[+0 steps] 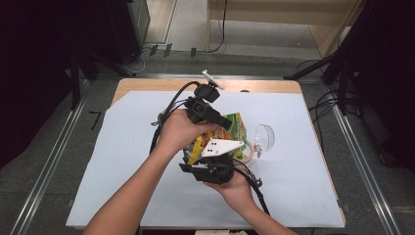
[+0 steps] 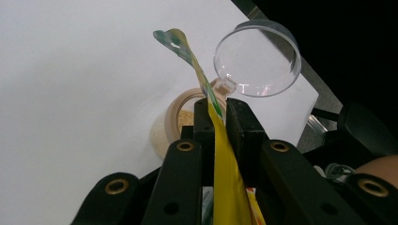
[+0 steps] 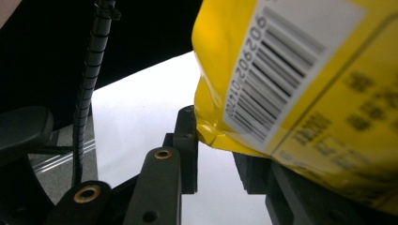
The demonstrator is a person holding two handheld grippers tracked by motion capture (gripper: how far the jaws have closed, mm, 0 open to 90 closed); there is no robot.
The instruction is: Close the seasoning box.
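Both grippers hold a yellow snack bag above the middle of the white-covered table

Left gripper, its jaws closed flat on the thin sealed edge of the bag, grips from the far side; the right gripper, nearer the person's edge of the table, has its jaws part-way apart with the bag's barcoded lower corner caught between them. Beneath the bag, toward the table's right edge, stands a small beige tub of pale powder, its clear round lid hinged open and tilted up. Each hand wraps its gripper's handle, and black cables trail from both
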